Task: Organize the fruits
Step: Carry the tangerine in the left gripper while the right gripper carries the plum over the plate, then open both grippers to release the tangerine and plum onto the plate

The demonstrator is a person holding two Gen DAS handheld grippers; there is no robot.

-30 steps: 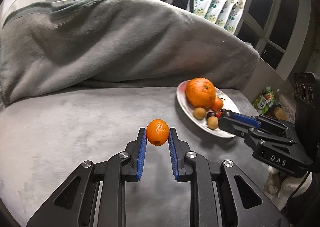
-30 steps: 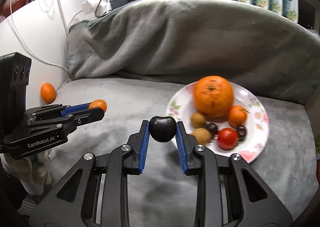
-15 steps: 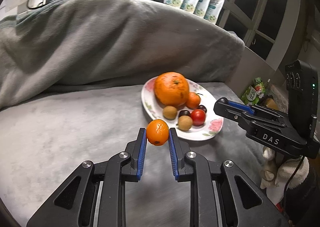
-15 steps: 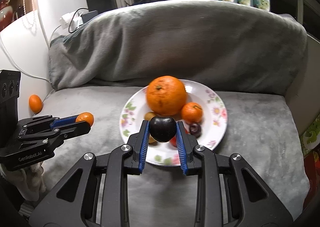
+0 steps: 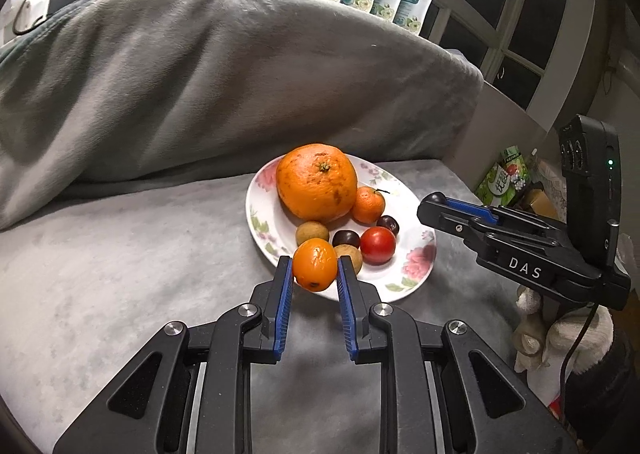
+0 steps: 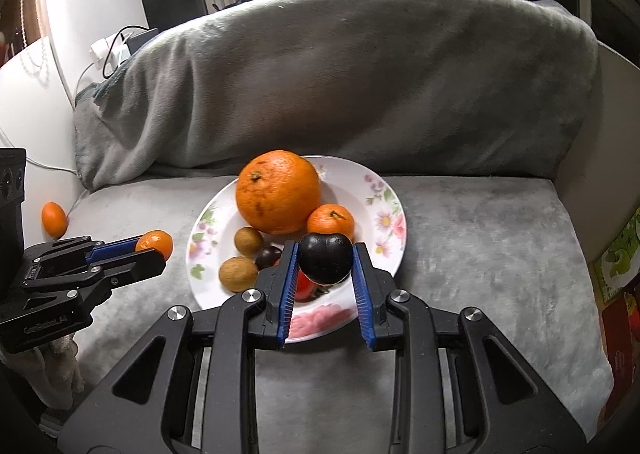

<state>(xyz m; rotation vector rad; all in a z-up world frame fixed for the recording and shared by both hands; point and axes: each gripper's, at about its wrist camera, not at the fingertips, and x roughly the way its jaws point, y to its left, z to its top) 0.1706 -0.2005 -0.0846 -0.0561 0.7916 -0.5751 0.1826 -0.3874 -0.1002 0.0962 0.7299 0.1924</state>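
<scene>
- Two fruits are in carriage at once: the left hand-held gripper (image 5: 314, 269) is clamped narrow on a small orange fruit (image 5: 314, 263), and the right hand-held gripper (image 6: 325, 260) is clamped on a dark plum-like fruit (image 6: 325, 257)
- Each fruit sits right at the tips of the blue pads, probably so it can be let go onto the plate without the fingers knocking what already lies there
- The floral plate (image 5: 416, 260) rests on a grey cushioned seat (image 5: 120, 254), with a grey blanket (image 5: 200, 74) heaped behind it; it already bears a large orange (image 5: 316, 182), a mandarin (image 5: 368, 204), brown round fruits, dark cherries and a red tomato (image 5: 378, 244)
- Gathering everything on one plate looks like the aim, so both held fruits hang at its near rim, the plum over the plate and the small orange at its left edge
- Only the right wrist view shows a stray orange fruit (image 6: 54, 218) lying on the seat by the white wall, well apart from the plate; it seems not yet collected
- The left wrist view alone shows the tomato whole, and the gloved hand (image 5: 560, 338) under the right tool; what that tool holds is hidden there
- The right wrist view hides most of the tomato behind the plum
</scene>
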